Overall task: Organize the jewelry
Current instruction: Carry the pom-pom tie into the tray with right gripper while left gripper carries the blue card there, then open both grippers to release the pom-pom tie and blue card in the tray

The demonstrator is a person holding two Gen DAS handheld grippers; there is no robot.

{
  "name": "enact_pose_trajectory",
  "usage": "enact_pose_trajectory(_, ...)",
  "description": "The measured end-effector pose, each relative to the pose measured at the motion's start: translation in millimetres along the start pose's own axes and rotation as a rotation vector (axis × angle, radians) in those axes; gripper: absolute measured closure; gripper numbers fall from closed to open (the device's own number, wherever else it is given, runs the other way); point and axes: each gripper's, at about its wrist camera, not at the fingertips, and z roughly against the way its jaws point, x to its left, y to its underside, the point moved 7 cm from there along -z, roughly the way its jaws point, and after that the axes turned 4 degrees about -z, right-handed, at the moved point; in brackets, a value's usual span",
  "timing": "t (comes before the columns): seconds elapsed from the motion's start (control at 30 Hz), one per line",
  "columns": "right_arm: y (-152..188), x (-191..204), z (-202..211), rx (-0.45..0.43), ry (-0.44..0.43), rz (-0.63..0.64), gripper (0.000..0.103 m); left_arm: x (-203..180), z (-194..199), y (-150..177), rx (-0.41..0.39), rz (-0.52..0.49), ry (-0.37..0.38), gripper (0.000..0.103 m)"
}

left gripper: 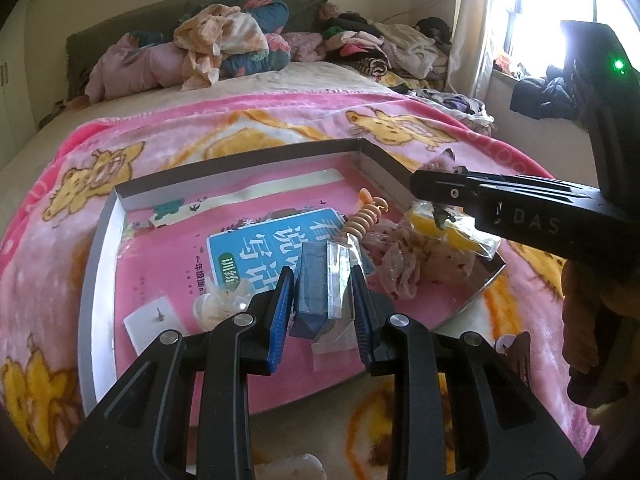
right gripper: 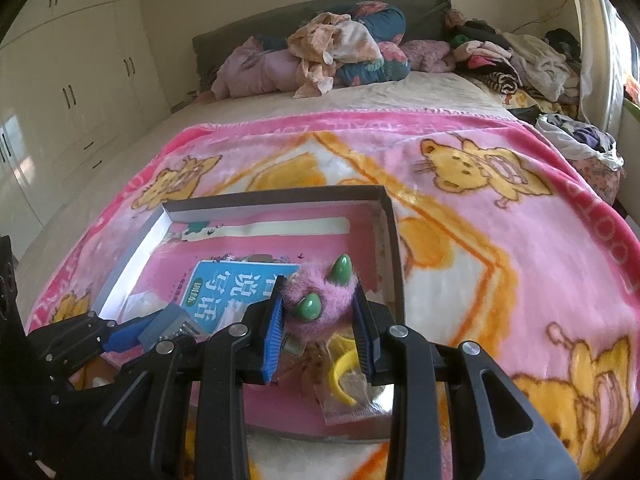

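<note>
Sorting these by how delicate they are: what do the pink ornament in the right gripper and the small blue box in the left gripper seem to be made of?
Pink ornament: apparently fuzzy plush or faux fur, matte and hairy-edged, with glossy green drop-shaped beads, probably plastic or glass. Blue box: seemingly card or plastic, matte, beside a glossy clear plastic case showing glints.

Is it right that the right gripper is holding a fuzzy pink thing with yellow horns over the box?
Almost. The right gripper does hold the fuzzy pink thing over the box, but the horns are green, not yellow. The right wrist view shows it.
</note>
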Motion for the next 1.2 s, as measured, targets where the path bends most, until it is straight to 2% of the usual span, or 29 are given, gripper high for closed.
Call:
enact_pose_trajectory(0.23, 0, 9, -11, 0.037, -0.005, 0.052, 0.074, 6, -7, -1, 0.013, 0.011, -0.014, 0.082)
enact_pose_trajectory(0.77, 7, 8, -27, 0.091, 0.005, 0.042, 0.071, 8, -11, 2, 0.025, 0.01, -0.018, 0.082)
enact_pose_trajectory(0.87, 9, 7, -26, 0.089, 0.003, 0.033, 0.064, 8, -11, 2, 0.024, 0.011, -0.019, 0.082)
enact_pose_trajectory(1.03, 8, 4, -22, 0.075, 0.004, 0.018, 0.06, 11, -13, 3, 0.022, 0.023, -0.026, 0.082)
enact_pose_trajectory(1.1, 8, 3, -19, 0.066, 0.007, 0.012, 0.053, 12, -12, 3, 0.019, 0.025, -0.029, 0.081)
enact_pose_trajectory(1.2, 6, 1, -14, 0.051, 0.008, 0.002, 0.048, 14, -10, 1, 0.011, 0.034, -0.031, 0.074)
